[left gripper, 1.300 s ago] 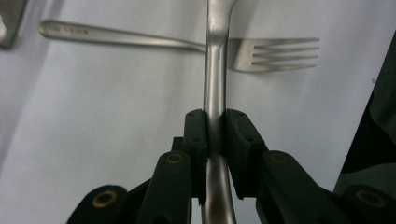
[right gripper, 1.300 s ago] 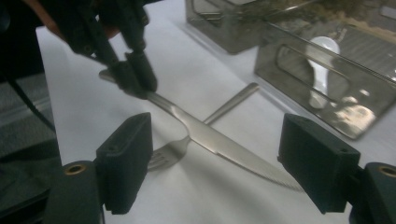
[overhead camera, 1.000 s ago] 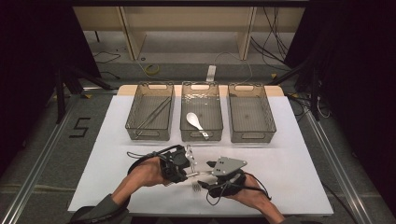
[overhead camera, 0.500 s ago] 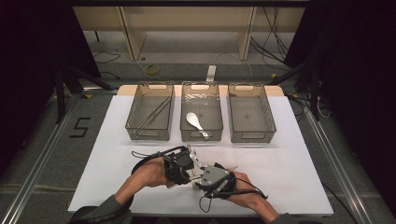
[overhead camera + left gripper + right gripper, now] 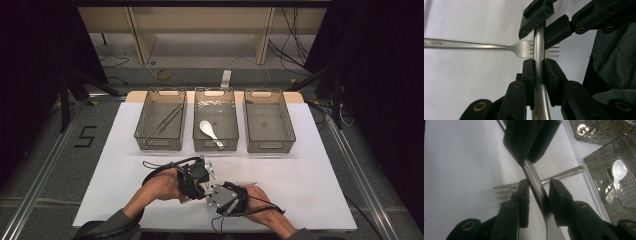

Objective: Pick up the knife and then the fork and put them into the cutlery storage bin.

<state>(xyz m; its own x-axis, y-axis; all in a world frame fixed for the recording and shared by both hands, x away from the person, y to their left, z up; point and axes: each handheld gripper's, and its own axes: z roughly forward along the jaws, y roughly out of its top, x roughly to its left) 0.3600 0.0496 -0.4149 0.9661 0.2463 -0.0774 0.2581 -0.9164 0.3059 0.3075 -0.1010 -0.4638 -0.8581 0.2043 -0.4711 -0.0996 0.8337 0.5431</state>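
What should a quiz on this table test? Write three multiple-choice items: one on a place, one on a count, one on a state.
1. Where does the white spoon lie?
A. In the left bin
B. In the middle bin
C. On the white tabletop

2. How many clear bins stand in the row?
A. Two
B. Four
C. Three

3. How do the jaws of the left gripper stand?
A. Shut on a metal utensil handle
B. Wide open and empty
C. Shut on the white spoon

Key:
1 B, the high view shows it on that bin's floor.
2 C, three bins sit side by side.
3 A, both pads press the handle in the left gripper view.
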